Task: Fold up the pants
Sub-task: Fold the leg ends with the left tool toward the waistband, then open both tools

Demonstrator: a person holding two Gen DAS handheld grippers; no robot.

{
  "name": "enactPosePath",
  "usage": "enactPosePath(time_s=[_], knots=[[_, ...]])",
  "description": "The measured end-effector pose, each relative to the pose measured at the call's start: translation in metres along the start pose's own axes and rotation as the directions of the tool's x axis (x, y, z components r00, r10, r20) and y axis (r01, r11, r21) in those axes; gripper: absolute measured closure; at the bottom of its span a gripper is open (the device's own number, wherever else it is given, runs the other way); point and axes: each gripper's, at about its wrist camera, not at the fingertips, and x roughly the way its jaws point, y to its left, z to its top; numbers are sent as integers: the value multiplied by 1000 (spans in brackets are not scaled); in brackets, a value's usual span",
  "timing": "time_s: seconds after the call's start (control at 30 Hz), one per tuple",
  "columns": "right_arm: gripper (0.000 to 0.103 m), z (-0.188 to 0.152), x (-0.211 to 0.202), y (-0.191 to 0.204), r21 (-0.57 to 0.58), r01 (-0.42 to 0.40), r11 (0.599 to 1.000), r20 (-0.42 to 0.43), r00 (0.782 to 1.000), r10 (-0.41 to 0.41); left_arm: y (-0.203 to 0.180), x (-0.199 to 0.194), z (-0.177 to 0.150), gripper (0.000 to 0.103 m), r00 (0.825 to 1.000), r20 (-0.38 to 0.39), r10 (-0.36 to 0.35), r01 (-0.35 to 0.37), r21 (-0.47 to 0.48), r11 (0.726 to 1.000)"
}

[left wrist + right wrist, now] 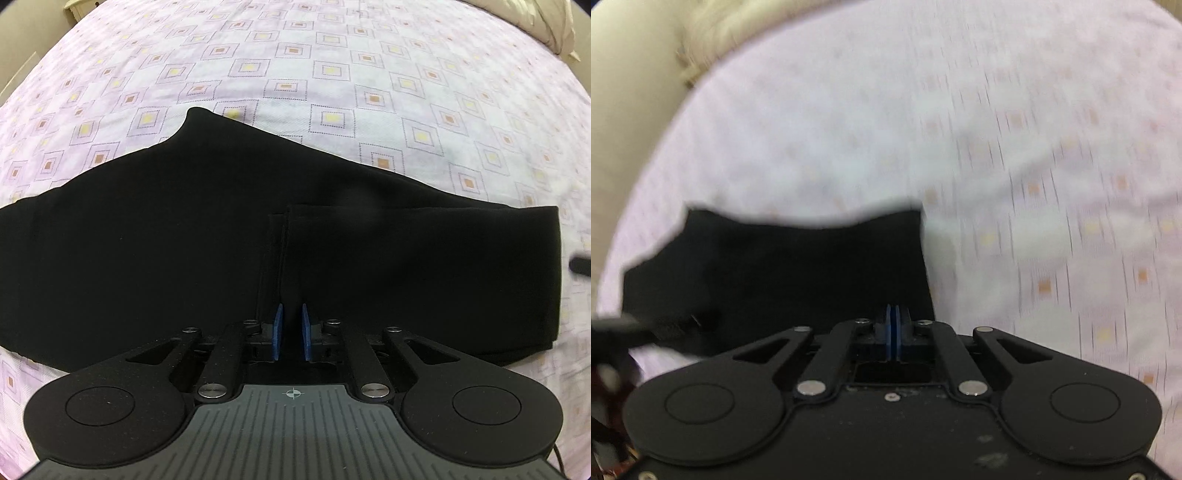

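Pants (221, 229) lie under both jaws, left jaws pinching a fold.

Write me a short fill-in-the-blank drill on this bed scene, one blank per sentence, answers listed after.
1. The folded fabric pants are ___ in colour.
2. They lie on a bedsheet printed with small ___.
3. The pads of the left gripper are ___ in colour.
4. The right gripper has its jaws ___.

Missing words: black; squares; blue; shut
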Motion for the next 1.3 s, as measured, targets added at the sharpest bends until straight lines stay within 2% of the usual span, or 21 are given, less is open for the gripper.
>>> enactPosePath(time_s=[0.1,0.23,0.3,0.4,0.43,0.47,0.53,0.63,0.73,0.87,0.93,1.0,1.07,1.13,1.2,1.23,1.3], knots=[[97,21,19,-1,12,16,1000,-3,1000,-16,-1,1,1,91,1000,-2,5,-5,-5,1000],[103,31,62,-5,5,93,996,-84,992,-92,0,3,0,88,1000,4,10,-10,-6,1000],[103,36,66,-4,-12,98,995,-69,993,-98,-2,2,1,88,1000,6,16,-16,9,1000],[103,39,63,5,-52,127,991,-81,988,-131,-2,-6,-1,88,1000,13,7,-8,29,1000],[101,39,60,7,-64,134,989,-68,988,-138,0,-10,-2,88,1000,18,-6,6,20,1000],[95,39,53,9,-71,135,988,-49,989,-138,4,-16,-4,88,999,31,-28,28,1,1000],[92,34,35,16,-72,126,989,-5,992,-126,14,-27,-10,88,997,59,-54,56,-38,998],[92,20,15,24,-60,105,993,24,994,-104,32,-42,-23,88,995,102,-22,30,-71,997],[92,4,6,38,-64,85,994,18,996,-84,58,-53,-37,88,992,129,-2,15,-102,995],[92,-19,10,68,-76,64,995,-21,998,-65,105,-59,-54,87,986,157,-58,83,-162,983],[92,-27,13,87,-88,53,995,-31,998,-56,129,-59,-55,79,984,148,-97,125,-194,973],[92,-33,19,107,-99,37,994,-37,998,-41,151,-57,-56,62,983,151,-101,132,-217,967],[92,-39,21,130,-120,18,993,-39,999,-22,170,-58,-57,61,982,171,-77,115,-229,967],[92,-42,27,153,-147,8,989,-34,999,-13,190,-59,-56,53,981,186,-55,100,-242,965],[91,-42,33,175,-168,-4,986,-32,999,-2,210,-58,-54,28,980,194,-51,101,-257,961],[91,-42,36,185,-173,-9,985,-31,999,4,218,-57,-53,24,979,195,-55,105,-260,960],[91,-41,42,202,-176,-20,984,-30,999,15,238,-54,-51,22,979,200,-43,95,-260,961]])
